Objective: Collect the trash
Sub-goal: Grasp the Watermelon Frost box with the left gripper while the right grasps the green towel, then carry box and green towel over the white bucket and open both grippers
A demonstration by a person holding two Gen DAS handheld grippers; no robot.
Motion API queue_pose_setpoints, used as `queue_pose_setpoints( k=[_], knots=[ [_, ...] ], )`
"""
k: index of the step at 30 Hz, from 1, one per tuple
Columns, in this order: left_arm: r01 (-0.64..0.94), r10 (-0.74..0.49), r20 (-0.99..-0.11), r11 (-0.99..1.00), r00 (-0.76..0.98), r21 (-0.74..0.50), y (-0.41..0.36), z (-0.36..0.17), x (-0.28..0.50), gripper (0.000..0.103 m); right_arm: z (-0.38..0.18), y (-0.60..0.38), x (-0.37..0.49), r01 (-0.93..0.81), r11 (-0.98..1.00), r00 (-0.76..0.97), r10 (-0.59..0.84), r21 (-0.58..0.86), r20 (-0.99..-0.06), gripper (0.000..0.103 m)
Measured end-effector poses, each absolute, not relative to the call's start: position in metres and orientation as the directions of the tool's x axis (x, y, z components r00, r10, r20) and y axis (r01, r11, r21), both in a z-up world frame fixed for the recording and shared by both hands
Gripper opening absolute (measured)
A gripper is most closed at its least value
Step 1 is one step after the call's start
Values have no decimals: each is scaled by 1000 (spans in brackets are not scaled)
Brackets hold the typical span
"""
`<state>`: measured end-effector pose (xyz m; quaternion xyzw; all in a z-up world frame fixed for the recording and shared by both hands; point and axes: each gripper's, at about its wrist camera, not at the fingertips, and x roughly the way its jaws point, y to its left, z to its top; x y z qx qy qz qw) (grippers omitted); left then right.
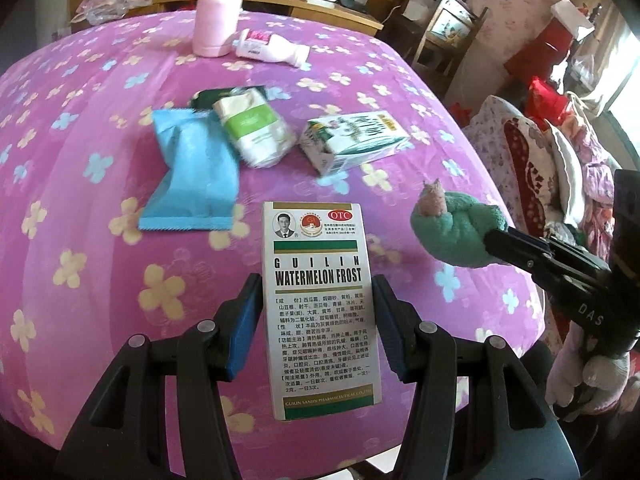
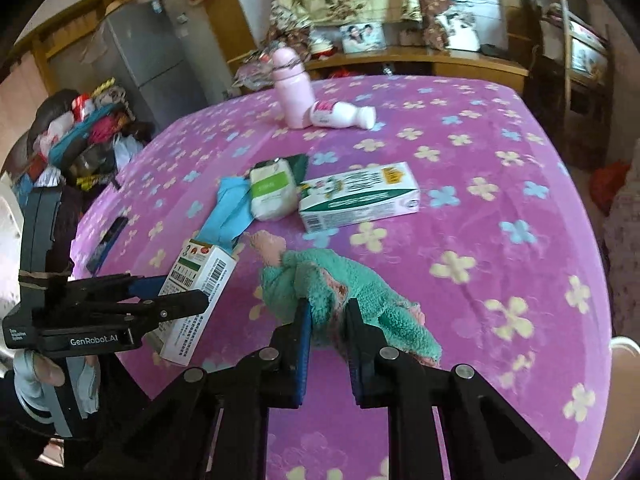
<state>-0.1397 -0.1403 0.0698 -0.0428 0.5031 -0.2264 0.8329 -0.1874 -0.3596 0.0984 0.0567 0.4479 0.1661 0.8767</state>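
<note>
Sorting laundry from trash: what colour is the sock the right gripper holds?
Teal sock with pink toe, clearest in the right wrist view.

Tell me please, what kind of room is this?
Probably a lived-in bedroom. The things lie on a bed with a pink flowered blanket, a wooden headboard shelf behind it holds a framed photo, and a grey fridge stands in the corner.

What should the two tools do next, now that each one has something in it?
Probably carry both loads off the bed to wherever trash goes; no bin shows here. The left tool grips the white Watermelon Frost medicine box, the right tool is shut on the crumpled teal fleece cloth, and both hang above the purple flowered blanket, so neither can take more.
</note>
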Motion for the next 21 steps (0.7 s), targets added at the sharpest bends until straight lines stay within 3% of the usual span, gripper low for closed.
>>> queue_pose_setpoints(
  k=[21],
  knots=[
    [515,-493,-795,812,353,-275,-264,91,-150,52,114,-471,-239,-33,976,626,188,216,-757,15]
  ],
)
